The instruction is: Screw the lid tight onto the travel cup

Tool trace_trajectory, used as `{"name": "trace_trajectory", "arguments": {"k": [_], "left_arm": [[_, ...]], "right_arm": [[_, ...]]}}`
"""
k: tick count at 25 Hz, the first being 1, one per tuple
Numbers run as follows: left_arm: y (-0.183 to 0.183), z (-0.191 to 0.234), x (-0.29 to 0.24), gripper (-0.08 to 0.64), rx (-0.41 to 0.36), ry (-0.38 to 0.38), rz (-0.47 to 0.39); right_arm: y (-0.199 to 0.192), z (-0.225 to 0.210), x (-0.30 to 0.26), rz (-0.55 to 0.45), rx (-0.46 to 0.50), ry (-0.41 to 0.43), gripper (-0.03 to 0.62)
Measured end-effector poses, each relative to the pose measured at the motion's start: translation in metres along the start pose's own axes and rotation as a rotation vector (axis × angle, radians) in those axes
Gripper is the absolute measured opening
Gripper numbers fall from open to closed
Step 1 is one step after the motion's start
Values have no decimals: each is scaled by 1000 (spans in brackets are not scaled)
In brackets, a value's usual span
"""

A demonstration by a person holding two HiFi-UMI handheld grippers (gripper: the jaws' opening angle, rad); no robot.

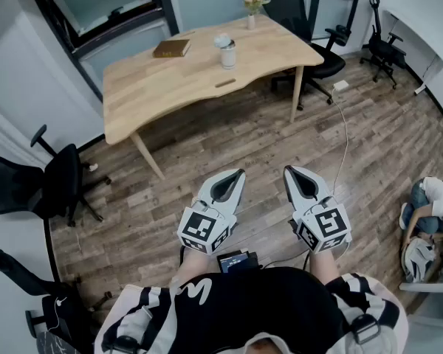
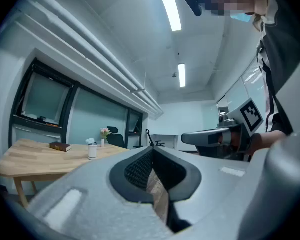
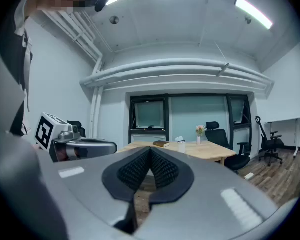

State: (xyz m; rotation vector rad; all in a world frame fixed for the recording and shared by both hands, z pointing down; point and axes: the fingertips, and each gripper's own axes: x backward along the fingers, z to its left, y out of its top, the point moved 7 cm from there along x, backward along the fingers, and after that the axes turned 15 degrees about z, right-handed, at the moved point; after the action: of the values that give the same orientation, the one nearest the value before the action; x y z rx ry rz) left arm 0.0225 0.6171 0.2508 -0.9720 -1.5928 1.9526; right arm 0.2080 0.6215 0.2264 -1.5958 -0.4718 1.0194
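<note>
The white travel cup (image 1: 228, 54) stands upright near the middle of the wooden table (image 1: 155, 87) across the room, with its lid (image 1: 222, 40) resting on top. It also shows small in the left gripper view as the cup (image 2: 92, 151) and in the right gripper view as the cup (image 3: 181, 145). My left gripper (image 1: 240, 174) and right gripper (image 1: 287, 171) are held side by side at waist height, far short of the table. Both are shut with nothing between the jaws; the left gripper (image 2: 151, 150) and right gripper (image 3: 150, 150) show their pads pressed together.
A brown book (image 1: 171, 48) lies at the table's back left and a small flower vase (image 1: 252, 15) stands at its back right. Black office chairs (image 1: 303, 21) sit behind the table and at the left (image 1: 55, 183). A cable (image 1: 345, 135) trails over the wood floor. A person (image 1: 426, 205) crouches at right.
</note>
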Motion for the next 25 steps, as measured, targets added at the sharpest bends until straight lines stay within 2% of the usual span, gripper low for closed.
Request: {"name": "trace_trajectory", "arguments": {"k": [4,8,14,19,25], "left_arm": [[4,27,11,2,-69,21,9],[-7,40,25,2,-34,50,-5],[-15,60,32,2,-34,54,5],[-12,72,45,2,-40,30,-20],[-23,74,61,2,-41,-2,-26]], "right_arm": [[8,17,-16,-40,38,-1,0],[-4,35,-22,-33,49,24,0],[1,50,-38,-32,76,5,0],[8,69,-44,-80,55,-26,0],[3,91,-47,-68,49,-47,0]]}}
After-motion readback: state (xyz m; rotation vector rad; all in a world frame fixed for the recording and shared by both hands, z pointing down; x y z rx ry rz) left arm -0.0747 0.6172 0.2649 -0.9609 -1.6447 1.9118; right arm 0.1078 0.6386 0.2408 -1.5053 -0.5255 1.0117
